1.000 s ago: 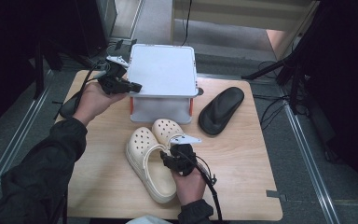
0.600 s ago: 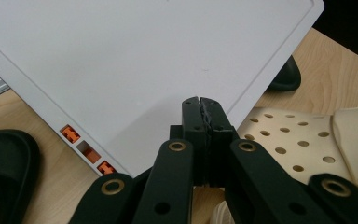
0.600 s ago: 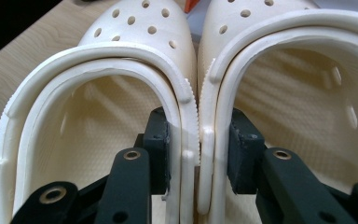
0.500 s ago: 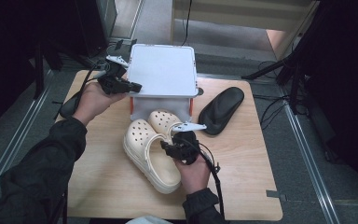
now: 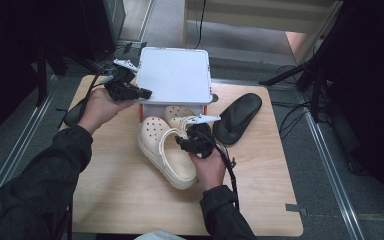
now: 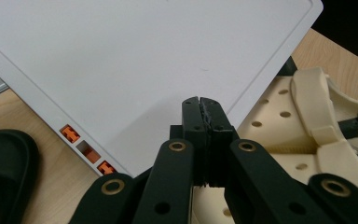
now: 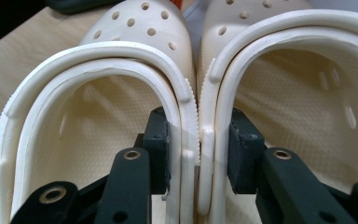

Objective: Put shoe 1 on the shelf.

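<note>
Left gripper (image 5: 142, 93): jaws closed on nothing, unmoved at white shelf's (image 5: 175, 75) 9 o'clock edge. Cream clogs (image 5: 167, 150): table centre, since shifted toward 12 o'clock, toes now under shelf. Right gripper (image 5: 182, 141): jaws pinching both clogs' inner walls together

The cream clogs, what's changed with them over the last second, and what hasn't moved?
The right gripper, shut on the pair of cream clogs with one jaw inside each shoe, has carried them away from the person toward the white rack, their toes now under its edge. The left gripper stayed shut at the rack's left edge. The black sandal kept its place.
</note>
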Tool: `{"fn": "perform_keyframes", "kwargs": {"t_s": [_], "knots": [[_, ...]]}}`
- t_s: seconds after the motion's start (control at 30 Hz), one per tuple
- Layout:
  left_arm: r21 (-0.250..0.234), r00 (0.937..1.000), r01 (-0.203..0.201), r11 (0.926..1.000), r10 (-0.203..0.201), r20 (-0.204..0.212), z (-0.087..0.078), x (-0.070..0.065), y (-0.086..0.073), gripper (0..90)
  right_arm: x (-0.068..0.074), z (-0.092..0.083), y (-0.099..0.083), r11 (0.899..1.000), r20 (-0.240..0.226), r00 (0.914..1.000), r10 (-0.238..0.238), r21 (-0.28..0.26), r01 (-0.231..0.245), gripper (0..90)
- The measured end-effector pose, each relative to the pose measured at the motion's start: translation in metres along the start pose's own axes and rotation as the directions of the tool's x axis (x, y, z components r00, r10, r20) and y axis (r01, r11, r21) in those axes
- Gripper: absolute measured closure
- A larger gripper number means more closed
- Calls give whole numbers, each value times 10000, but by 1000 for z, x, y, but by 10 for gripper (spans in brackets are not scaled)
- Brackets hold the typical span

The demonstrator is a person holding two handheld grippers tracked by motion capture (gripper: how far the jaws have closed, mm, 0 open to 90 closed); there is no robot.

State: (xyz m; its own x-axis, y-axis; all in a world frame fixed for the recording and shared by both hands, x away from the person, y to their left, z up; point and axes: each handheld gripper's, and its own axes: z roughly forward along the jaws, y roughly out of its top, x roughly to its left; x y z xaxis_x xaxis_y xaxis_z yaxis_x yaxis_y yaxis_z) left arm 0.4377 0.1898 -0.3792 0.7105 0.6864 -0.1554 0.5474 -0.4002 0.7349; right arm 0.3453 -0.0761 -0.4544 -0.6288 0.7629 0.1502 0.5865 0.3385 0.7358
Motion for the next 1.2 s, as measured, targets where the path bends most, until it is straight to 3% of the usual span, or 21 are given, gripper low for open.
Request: {"fn": "perform_keyframes", "kwargs": {"t_s": [0.4,0.77,1.2], "knots": [[-11,10000,-72,10000,72,17,0,0,0,900,-16,26,17,9996,612,9977,276,-134,-268,668],[-9,9999,-97,10000,97,24,0,1,0,900,-27,42,25,9952,912,9918,897,-464,-857,667],[-15,9999,-101,9999,101,16,0,0,0,900,-22,61,27,9912,1555,9800,1244,-643,-1156,664]]}}
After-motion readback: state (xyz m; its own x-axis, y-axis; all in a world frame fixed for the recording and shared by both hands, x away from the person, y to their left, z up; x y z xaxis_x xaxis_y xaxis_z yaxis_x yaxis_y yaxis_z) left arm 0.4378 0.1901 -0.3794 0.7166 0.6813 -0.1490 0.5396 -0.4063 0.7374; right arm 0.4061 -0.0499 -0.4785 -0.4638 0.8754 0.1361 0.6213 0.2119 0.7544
